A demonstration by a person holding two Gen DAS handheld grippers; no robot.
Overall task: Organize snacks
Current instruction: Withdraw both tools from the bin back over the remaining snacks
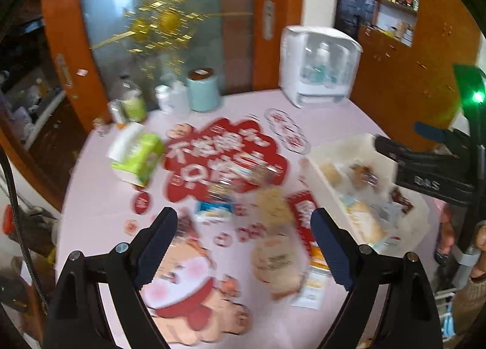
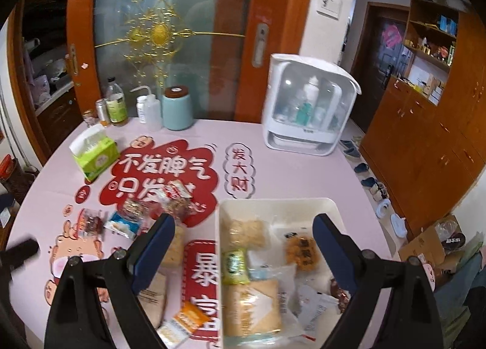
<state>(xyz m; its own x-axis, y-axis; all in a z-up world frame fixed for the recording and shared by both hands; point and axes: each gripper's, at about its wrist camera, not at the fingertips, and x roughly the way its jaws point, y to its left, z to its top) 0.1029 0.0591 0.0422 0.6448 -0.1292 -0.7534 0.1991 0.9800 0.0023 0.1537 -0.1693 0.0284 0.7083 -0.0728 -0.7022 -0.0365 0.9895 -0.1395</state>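
A white tray with several wrapped snacks sits on the pink table; it also shows at the right of the left wrist view. Loose snacks lie left of it: a blue packet, a red packet, a beige bag and an orange packet. My right gripper is open and empty above the tray's left part. My left gripper is open and empty above the loose snacks. The right gripper's body shows over the tray in the left wrist view, which is blurred.
A green tissue box stands at the table's left. Bottles, a teal canister and a white bottle sterilizer stand along the far edge. A glass door and wooden cabinets are behind.
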